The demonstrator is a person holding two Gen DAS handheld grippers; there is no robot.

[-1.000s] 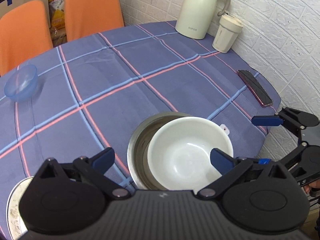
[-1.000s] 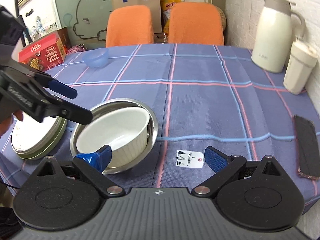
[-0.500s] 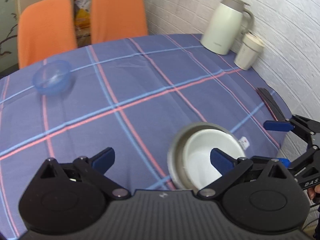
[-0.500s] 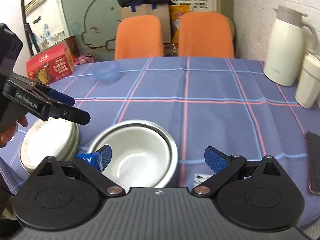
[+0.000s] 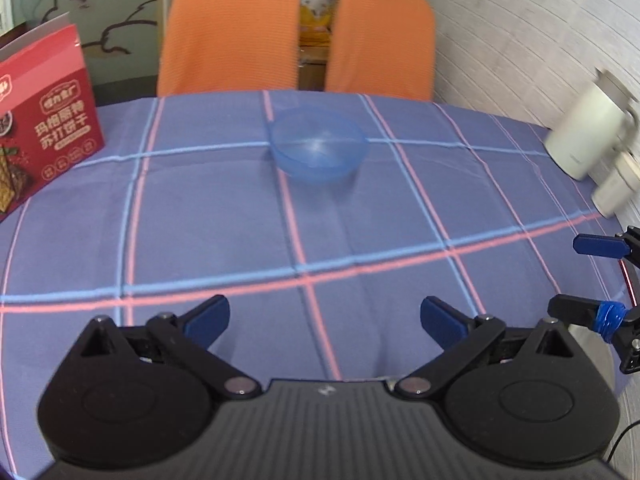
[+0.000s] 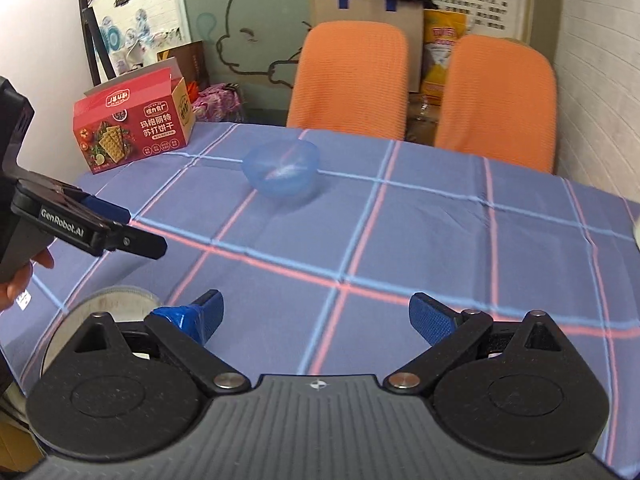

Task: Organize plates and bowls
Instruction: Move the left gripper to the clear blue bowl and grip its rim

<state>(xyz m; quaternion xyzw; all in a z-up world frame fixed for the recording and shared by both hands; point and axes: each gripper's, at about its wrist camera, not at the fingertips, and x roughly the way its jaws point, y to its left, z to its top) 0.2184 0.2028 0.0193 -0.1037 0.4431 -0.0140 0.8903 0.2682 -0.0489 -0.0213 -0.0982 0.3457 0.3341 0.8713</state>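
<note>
Blue bowl [image 5: 319, 147] sits well ahead of both spread, empty claws [image 5: 325, 318] [image 6: 316, 314].

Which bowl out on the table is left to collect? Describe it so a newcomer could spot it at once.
Start at the two orange chairs at the far edge of the plaid tablecloth. Just in front of them, right of the red cracker box, sits the blue bowl, alone and upright. It is the only translucent blue dish here, small and empty.
</note>
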